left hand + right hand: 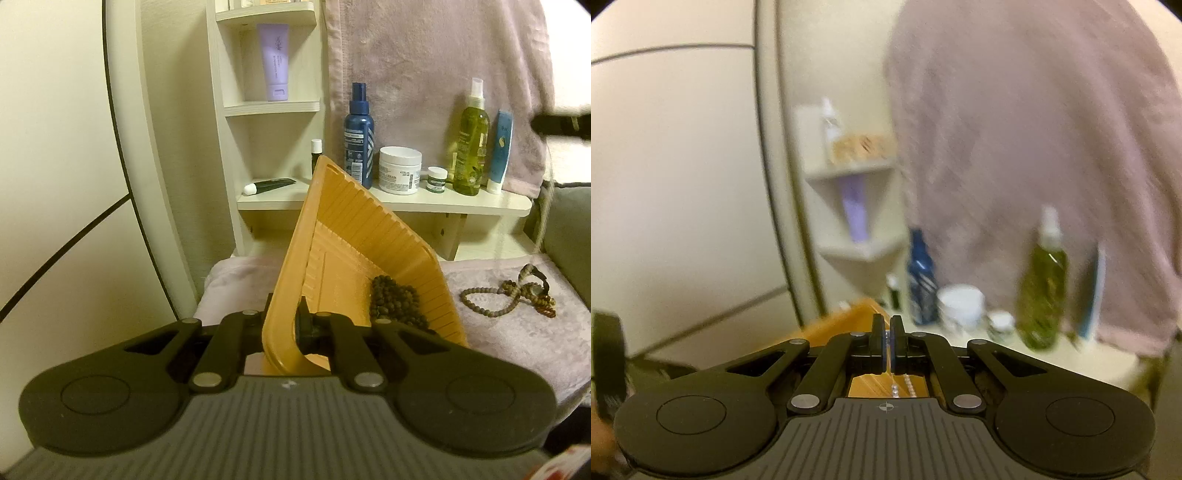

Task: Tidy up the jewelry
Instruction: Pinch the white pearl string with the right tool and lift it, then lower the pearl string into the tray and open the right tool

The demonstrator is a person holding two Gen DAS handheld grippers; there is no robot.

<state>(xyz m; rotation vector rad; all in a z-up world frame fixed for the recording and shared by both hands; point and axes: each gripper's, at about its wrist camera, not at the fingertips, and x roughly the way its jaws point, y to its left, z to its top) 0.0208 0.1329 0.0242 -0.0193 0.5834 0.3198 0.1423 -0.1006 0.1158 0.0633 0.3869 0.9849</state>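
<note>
While the left tongs (286, 328) are pinching the near rim of the orange tray (354, 236), the tray is riding tilted up on edge above the pink towel (517, 339) that is covering the counter. One dark beaded bracelet (395, 301) is sitting inside it, gathered at the low corner against the ribbed wall. That piece is counting as sorted.

Right tongs (887, 341) are pressed together on a thin strand; small pale beads of a pearl-like chain (905, 386) are hanging below the pads, directly over orange tray surface in the right wrist view. Judging from that, the second piece is being carried over the tray and is about to go in, though release is not yet made. That view is blurred, so the strand's full length is not readable.

Outward on the towel, to the right of the tray and well apart from it, a loose beaded strand (484, 301) is lying tangled with a darker cluster (537, 291), possibly a watch or amber beads; hard to tell. These are remaining.

Rough tally: one in, one in transit, at least two pieces left.
</note>
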